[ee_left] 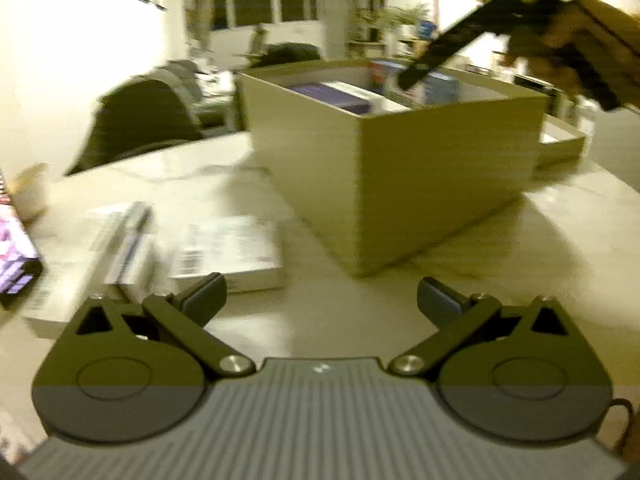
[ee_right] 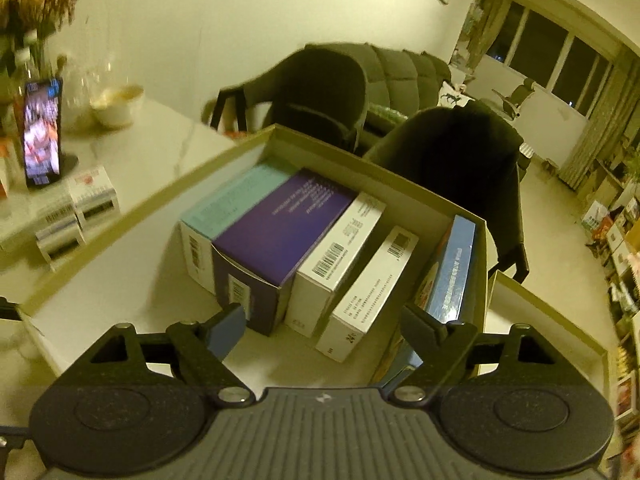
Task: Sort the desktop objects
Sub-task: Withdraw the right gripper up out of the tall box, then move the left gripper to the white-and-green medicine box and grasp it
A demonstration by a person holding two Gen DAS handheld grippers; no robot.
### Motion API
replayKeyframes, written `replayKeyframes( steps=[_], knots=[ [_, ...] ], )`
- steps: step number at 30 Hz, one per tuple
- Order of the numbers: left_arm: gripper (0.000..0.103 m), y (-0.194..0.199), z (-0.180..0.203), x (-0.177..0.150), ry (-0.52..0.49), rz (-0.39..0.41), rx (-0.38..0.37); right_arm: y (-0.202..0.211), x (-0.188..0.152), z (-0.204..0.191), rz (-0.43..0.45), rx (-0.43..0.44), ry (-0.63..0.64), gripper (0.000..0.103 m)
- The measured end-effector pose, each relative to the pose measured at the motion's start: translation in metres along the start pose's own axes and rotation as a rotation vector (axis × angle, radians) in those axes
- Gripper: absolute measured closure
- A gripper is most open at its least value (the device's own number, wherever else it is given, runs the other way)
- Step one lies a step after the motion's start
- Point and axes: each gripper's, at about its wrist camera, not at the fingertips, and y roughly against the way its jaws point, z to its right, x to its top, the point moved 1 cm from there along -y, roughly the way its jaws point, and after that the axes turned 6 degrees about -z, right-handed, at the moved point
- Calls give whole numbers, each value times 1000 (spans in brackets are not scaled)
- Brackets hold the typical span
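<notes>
Left wrist view: left gripper [ee_left: 322, 296] jaws apart, empty, over pale marble-look table [ee_left: 460, 280] near white carton [ee_left: 230, 258], light, stiff, best pinched across narrow sides; right wrist view: right gripper [ee_right: 322, 330] spread, empty above storage box [ee_right: 478, 280] with cartons standing upright, living room.

A: Left gripper [ee_left: 322, 294], what's it look like?

B: Grey ribbed body w/ a small white mark at centre. Two dark round discs either side, dark link arms on silver screws, blue-grey flat pads [ee_left: 206, 294] at the tips.

A: Right gripper [ee_right: 322, 326] same build?

B: Yep. Speckled black discs, triangular cutouts in the side plates, silver screws, bluish pads [ee_right: 226, 330]. From the left cam it's a blurry black shape, top right, tan-brown bits around it.
</notes>
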Motion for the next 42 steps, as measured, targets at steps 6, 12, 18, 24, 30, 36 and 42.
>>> replayKeyframes(
  steps=[6, 12, 18, 24, 30, 36, 42],
  knots=[
    [0, 12, -16, -3, 55, 38, 94, 30, -16, -1, 91, 46, -97, 12],
    [0, 19, -32, -6, 111, 48, 175, 56, -37, -3, 170, 58, -159, 8],
    [0, 29, -55, -8, 158, 65, 268, 73, -57, -7, 212, 79, -220, 3],
    [0, 29, -76, -9, 151, 52, 327, 84, -77, -17, 233, 72, -254, 1],
    [0, 22, -99, -6, 173, 31, 317, 90, -95, -22, 247, 105, -321, 1],
    [0, 18, -112, -5, 234, 24, 271, 87, -106, -26, 230, 135, -365, 1],
    [5, 11, -114, -8, 256, 7, 266, 87, -105, -33, 223, 122, -342, 1]
  ],
)
